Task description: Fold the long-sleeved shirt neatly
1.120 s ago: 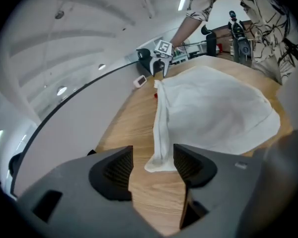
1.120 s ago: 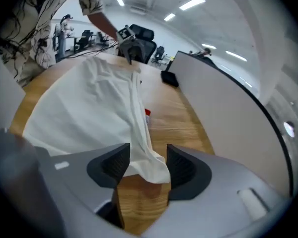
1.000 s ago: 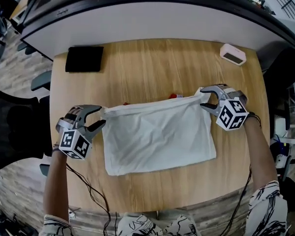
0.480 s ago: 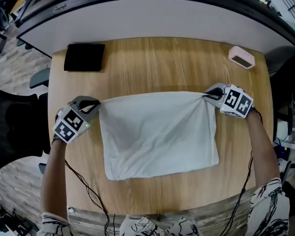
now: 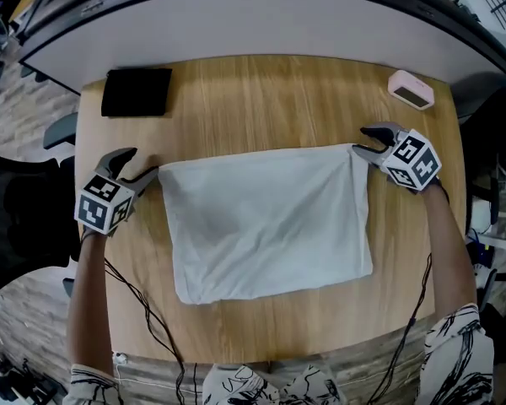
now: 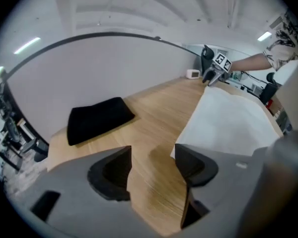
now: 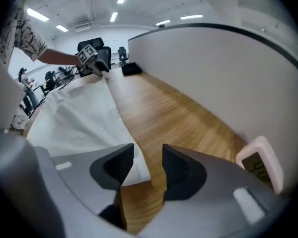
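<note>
The white long-sleeved shirt [image 5: 266, 222] lies folded into a flat rectangle in the middle of the wooden table [image 5: 261, 99]. My left gripper [image 5: 140, 165] stands just off its far left corner. My right gripper [image 5: 363, 140] is at its far right corner. Both sets of jaws have just been opening and now stand open. In the left gripper view, bare wood shows between the jaws of the left gripper [image 6: 151, 165], with the shirt [image 6: 228, 120] beside the right jaw. In the right gripper view, the shirt [image 7: 77, 118] ends at the left jaw of the right gripper [image 7: 148, 165].
A black pad [image 5: 137, 92] lies at the table's far left corner. A small pink clock [image 5: 411, 89] sits at the far right. A curved white partition [image 5: 253, 24] runs along the far edge. Cables hang from both grippers over the near edge.
Both grippers closed on the shirt's far corners, drew the far edge flat and away from me, then let go. The left gripper has moved left, off the cloth.
</note>
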Available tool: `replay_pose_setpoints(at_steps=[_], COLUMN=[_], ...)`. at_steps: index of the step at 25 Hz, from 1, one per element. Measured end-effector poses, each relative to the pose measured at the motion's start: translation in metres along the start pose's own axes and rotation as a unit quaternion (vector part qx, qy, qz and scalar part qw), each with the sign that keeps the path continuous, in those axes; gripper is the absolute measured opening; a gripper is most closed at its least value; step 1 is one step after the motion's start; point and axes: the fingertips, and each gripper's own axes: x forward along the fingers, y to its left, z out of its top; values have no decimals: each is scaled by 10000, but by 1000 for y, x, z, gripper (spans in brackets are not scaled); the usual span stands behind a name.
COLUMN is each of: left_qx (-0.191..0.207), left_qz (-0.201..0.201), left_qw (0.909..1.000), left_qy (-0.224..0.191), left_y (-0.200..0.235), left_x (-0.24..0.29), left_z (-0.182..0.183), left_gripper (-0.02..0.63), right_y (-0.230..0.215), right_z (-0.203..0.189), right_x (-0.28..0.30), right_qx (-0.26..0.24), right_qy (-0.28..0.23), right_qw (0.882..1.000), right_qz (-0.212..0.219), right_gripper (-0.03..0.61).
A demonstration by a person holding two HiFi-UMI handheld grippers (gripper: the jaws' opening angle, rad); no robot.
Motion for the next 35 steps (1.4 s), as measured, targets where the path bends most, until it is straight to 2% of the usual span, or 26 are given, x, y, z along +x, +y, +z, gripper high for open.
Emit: replay_pose_setpoints(at_steps=[2, 4, 6, 7, 9, 11, 13, 14, 17, 21, 24, 26, 28, 30, 35], left_qx=[3, 522, 1240, 1490, 1691, 1888, 2142, 2193, 2389, 2541, 2193, 2089, 2323, 2598, 2987], left_qz=[-76, -535, -1093, -1356, -1837, -2022, -1885, -1841, -1757, -1497, -1538, -1676, -1678, -1564, -1501], left_qw=[9994, 9958, 9848, 9783, 9677, 9610, 9574, 9561, 9503, 9487, 9599, 9610, 9544, 9476, 9350], left_qy=[-331, -522, -529, -493, -341, 21, 444, 622, 946, 1140, 828, 691, 831, 1000, 1187], left_y=[-13, -60, -126, -160, -218, -254, -262, -261, -254, -237, -240, -257, -272, -275, -260], left_x=[-23, -52, -76, -85, -92, -89, -81, -78, -70, -68, -87, -102, -105, -98, -94], left_z=[8, 19, 21, 17, -2, -33, -66, -80, -111, -121, -108, -102, -114, -134, -152], left_gripper=[273, 252, 230, 229, 212, 166, 44, 6, 6, 6, 8, 11, 14, 8, 8], right_y=[2, 33, 91, 123, 183, 231, 259, 266, 265, 244, 245, 267, 293, 306, 299], right_z=[3, 14, 24, 26, 22, 9, -11, -23, -68, -98, -78, -51, -44, -62, -88], right_x=[-23, -49, -66, -71, -72, -70, -65, -61, -52, -53, -70, -83, -81, -67, -64], right_qx=[142, 23, -219, -376, -732, -938, -1091, -1162, -1447, -1328, -1052, -986, -1245, -1472, -1319], right_qy=[-347, -706, -929, -946, -811, -592, -305, -134, 393, 509, 163, -211, -183, 75, 105], right_qw=[9990, 9974, 9949, 9931, 9884, 9829, 9789, 9779, 9765, 9824, 9886, 9879, 9839, 9810, 9833], right_qz=[-228, -134, 320, 579, 1057, 1467, 1702, 1735, 1544, 1210, 1066, 1179, 1268, 1265, 1247], right_gripper=[187, 157, 121, 57, 12, 12, 12, 12, 12, 12, 12, 12, 13, 12, 14])
